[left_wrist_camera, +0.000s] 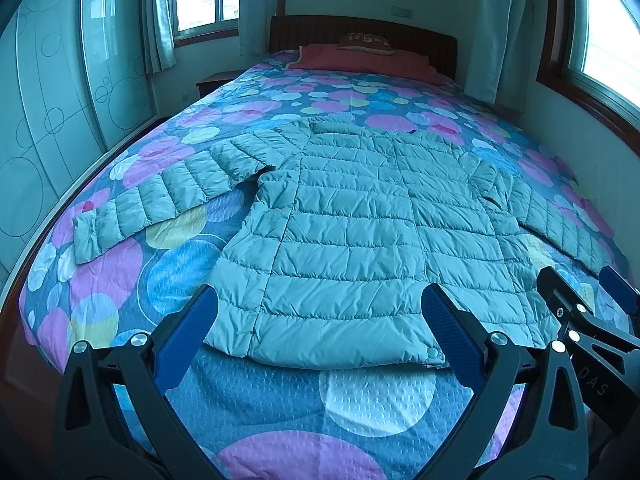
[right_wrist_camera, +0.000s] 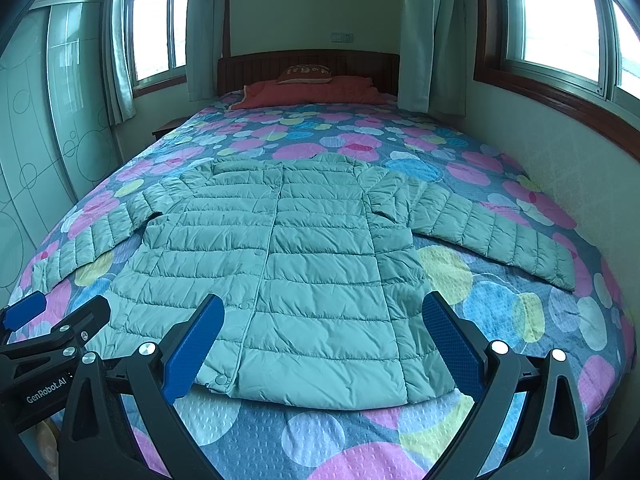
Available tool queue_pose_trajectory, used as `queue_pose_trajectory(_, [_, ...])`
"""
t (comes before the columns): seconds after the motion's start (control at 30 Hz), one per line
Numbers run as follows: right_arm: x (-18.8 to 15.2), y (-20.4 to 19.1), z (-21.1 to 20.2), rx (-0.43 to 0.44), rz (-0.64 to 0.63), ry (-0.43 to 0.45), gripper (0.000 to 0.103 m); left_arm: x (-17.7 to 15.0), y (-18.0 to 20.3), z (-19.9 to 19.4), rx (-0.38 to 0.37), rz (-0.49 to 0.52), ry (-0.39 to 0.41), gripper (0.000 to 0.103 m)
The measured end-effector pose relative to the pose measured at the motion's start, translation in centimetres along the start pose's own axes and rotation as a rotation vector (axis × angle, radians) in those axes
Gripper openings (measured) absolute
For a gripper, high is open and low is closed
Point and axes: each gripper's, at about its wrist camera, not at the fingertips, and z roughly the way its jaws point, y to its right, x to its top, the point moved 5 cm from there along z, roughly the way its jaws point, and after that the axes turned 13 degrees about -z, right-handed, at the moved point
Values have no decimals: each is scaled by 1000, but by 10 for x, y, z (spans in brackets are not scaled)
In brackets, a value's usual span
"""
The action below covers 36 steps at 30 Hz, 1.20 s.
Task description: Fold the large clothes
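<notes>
Pale green quilted puffer jacket (left_wrist_camera: 360, 216) lies flat, sleeves out, on the circle-patterned bed (left_wrist_camera: 256, 416); left tongs (left_wrist_camera: 320, 344) and right tongs (right_wrist_camera: 324, 348) both gape wide, holding nothing.

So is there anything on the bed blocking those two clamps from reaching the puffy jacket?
Nothing visible. The jacket lies flat, sleeves spread, on the bedspread. The left gripper and right gripper are both open, hovering near its hem with only bare bedspread below. The pillow sits far off by the headboard.
</notes>
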Motion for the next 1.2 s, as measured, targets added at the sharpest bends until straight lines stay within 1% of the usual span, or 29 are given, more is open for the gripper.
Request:
queue_pose_trajectory(0.5, [1,-2,2,-2,0,-1,99,-2,0,0,0,2,-7,101])
queue_pose_trajectory(0.6, [-1,-2,1,-1,-1,-2,99,-7,-7,1,-2,1,-7,101])
queue_pose_trajectory(1.2, [-1,-4,2,-2,-3,-3,99,-7,-7,2,0,3,-10,101])
